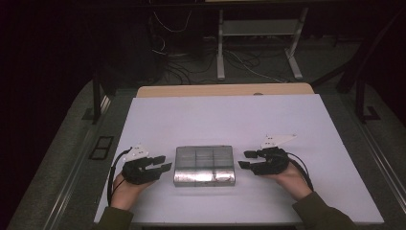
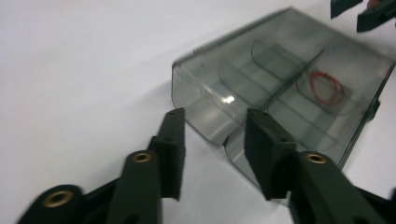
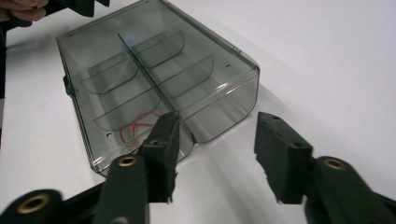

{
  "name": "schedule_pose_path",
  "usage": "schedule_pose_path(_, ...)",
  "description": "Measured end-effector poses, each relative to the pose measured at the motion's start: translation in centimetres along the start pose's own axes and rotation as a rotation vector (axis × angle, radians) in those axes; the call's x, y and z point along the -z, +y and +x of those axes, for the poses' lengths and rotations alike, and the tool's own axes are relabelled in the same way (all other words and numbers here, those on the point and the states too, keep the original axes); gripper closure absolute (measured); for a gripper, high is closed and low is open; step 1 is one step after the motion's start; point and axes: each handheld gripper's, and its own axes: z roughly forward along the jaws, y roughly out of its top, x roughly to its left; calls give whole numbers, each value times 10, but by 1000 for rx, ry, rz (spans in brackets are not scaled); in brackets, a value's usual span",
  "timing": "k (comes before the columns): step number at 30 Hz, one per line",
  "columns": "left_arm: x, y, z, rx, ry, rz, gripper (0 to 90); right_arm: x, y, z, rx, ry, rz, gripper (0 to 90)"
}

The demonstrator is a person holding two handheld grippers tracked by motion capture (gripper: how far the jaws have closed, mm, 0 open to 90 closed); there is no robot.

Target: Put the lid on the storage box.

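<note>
A clear grey plastic compartment box (image 1: 204, 165) lies closed on the white board (image 1: 215, 120) near its front edge. Curved dividers show inside it, and a red rubber band (image 2: 327, 86) (image 3: 137, 128) lies in one compartment. My left gripper (image 1: 162, 163) rests just left of the box, pointing at it, jaws apart. In the left gripper view the box (image 2: 280, 84) has a near corner in line with the gap of my left gripper (image 2: 215, 114), untouched by the pads. My right gripper (image 1: 243, 159) mirrors it on the right, open, with the box (image 3: 154, 70) corner ahead of my right gripper (image 3: 218, 117).
A wooden desk edge (image 1: 225, 89) runs behind the white board. Beyond it, cables and white desk legs (image 1: 220, 48) stand on the dark floor. A black frame (image 1: 101, 147) lies on the floor at left. The board's far half is bare.
</note>
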Motion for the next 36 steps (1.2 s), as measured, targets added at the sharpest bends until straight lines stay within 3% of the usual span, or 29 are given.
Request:
schedule_pose_path(11,-2,11,-9,-22,-64,-85,400,9,-4,0,-7,-35,-28,375)
schedule_pose_path(36,-20,12,-30,-80,-122,-123,94,50,-35,-5,-19,-120,-82,236)
